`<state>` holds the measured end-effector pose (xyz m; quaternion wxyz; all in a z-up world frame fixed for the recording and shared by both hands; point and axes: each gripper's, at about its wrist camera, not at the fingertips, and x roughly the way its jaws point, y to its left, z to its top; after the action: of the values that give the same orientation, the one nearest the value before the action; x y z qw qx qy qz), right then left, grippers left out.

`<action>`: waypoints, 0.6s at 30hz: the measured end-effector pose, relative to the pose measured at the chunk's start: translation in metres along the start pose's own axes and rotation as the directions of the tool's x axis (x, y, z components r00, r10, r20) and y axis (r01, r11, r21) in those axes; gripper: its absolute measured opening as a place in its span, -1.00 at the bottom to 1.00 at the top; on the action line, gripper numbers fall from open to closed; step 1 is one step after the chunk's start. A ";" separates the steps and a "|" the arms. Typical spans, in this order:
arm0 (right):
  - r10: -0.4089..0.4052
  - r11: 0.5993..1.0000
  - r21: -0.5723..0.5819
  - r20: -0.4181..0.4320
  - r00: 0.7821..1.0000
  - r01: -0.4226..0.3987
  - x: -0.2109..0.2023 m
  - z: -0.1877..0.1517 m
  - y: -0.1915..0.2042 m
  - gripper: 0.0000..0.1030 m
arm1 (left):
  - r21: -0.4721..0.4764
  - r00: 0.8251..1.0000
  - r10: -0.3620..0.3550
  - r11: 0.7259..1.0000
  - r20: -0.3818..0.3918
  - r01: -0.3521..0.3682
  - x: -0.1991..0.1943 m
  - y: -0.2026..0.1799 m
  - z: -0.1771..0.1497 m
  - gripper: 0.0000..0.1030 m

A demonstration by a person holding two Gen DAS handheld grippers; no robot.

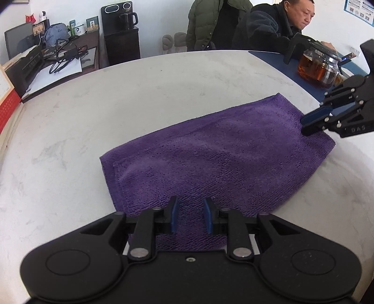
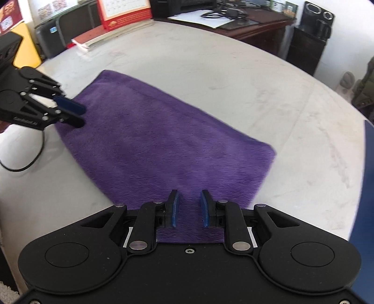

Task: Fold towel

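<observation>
A purple towel (image 1: 210,154) lies folded flat on the pale round table (image 1: 105,112); it also shows in the right wrist view (image 2: 163,140). My left gripper (image 1: 190,215) is open just above the towel's near short edge, with nothing between its jaws. My right gripper (image 2: 189,208) is open above the opposite short edge. In the left wrist view the right gripper (image 1: 308,122) sits at the towel's far right end. In the right wrist view the left gripper (image 2: 78,115) sits at the towel's left end.
A glass teapot (image 1: 320,67) stands on a blue mat (image 1: 292,65) at the table's far right, beside two people (image 1: 275,25). A desk with cables (image 1: 60,58) lies beyond the table. A red calendar (image 2: 126,14) and books stand at the table's far edge.
</observation>
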<state>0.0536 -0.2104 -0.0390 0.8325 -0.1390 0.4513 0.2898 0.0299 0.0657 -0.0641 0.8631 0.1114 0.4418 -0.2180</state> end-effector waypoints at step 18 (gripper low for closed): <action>0.184 0.977 -0.132 0.112 0.976 -0.169 0.053 0.049 0.030 -0.72 | 0.041 0.998 0.012 0.999 -0.056 -0.009 0.000 0.017 -0.003 -0.50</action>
<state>0.0905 -0.1439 -0.0549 0.8196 -0.1307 0.3909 0.3979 0.0360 0.0813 -0.0660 0.8491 0.1372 0.4607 -0.2191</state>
